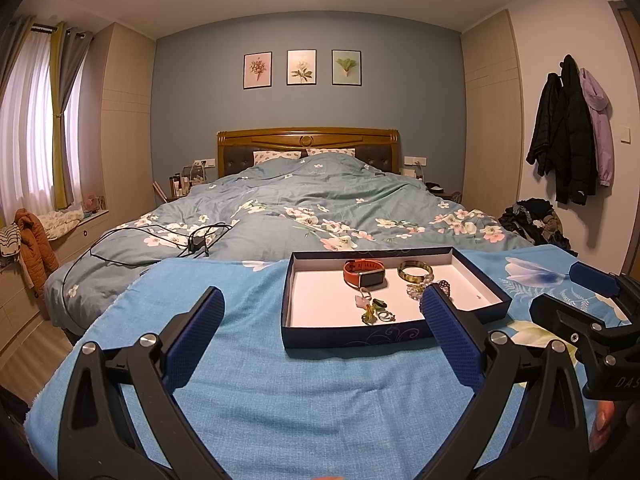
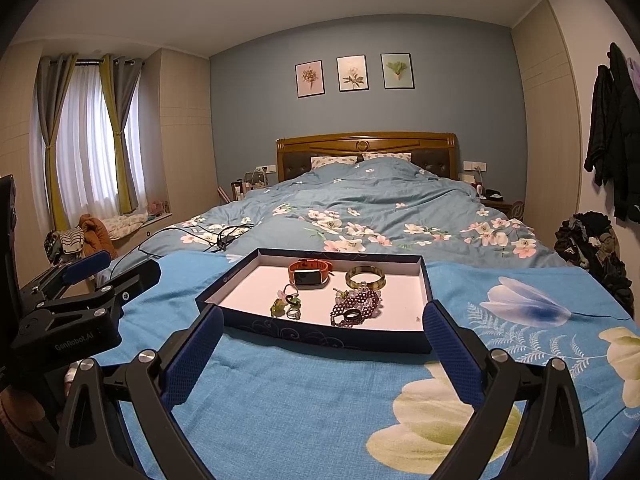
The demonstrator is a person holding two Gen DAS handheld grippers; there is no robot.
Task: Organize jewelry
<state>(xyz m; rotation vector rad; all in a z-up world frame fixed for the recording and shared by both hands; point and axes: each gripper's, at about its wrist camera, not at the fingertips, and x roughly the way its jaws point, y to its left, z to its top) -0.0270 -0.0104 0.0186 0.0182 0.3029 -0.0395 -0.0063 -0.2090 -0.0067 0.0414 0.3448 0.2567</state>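
Right wrist view: tray (image 2: 320, 338) lies dead ahead of the right gripper (image 2: 320, 356) (jaws apart, empty), probably nearer than the left gripper (image 1: 320, 344), likewise spread.

Bare light-blue floral cloth (image 2: 304, 392) lies open before the shallow navy cardboard tray (image 2: 328, 338). Its low front wall bars entry; the white floor's left part is free.

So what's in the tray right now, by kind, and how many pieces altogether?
Watches: 1, the orange-strap watch
Bangles: 1, the green-gold bangle
Beaded bracelets: 1 purple cluster, possibly more than one strand
Dark rings: 1
Small rings and charms: about 4, a tangled group
Total: roughly 8, all inside the tray
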